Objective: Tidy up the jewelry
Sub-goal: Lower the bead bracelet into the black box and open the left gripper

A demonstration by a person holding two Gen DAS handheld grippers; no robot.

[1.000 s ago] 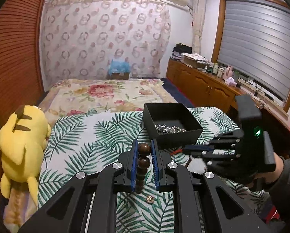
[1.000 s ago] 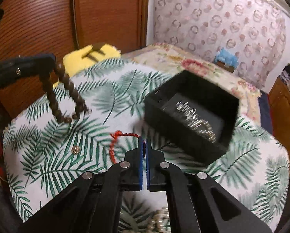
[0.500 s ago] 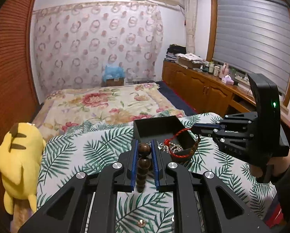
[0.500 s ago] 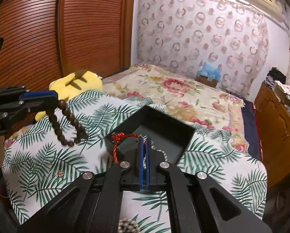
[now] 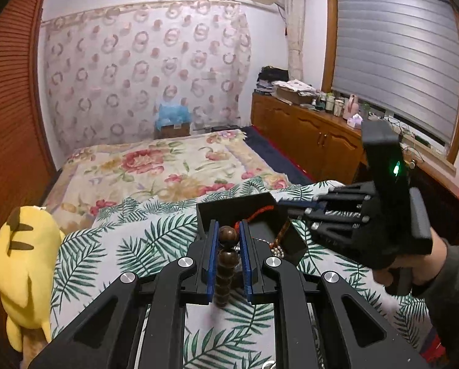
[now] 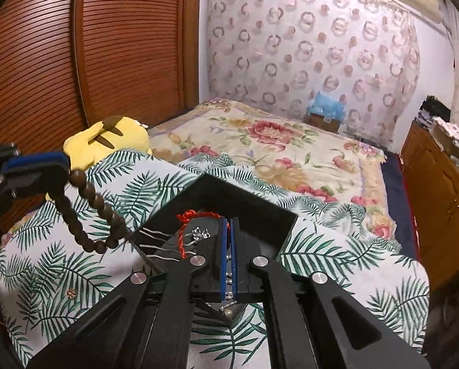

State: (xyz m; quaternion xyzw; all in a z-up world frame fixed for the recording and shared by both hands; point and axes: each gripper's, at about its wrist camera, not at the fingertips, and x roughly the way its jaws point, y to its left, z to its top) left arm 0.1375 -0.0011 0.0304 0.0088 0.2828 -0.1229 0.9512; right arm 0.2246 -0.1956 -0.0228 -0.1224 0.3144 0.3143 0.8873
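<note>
Counting the jewelry gave one wooden bead bracelet (image 6: 85, 215), one red cord bracelet (image 6: 186, 224), silver pieces in one black box (image 6: 260, 209), and one small bead (image 6: 71, 292) loose on the palm-print cloth (image 6: 60, 261). Two tools were in view. The left tool (image 5: 228, 240) was clamped on the wooden bead bracelet: a round dark-brown bead sat between its blue pads, with further beads hanging below. In the right wrist view that bracelet hung as a loop of glossy brown beads, just left of the box and above the cloth. The right tool (image 6: 228, 224) had its blue pads nearly together, pinching the red cord bracelet at their tips, directly over the open box. The cord was thin, twisted and bright red, curling left from the tips above thin silver strands and small silver beads inside the box. One yellow plush toy (image 5: 23, 261) lay at the cloth's left edge.
</note>
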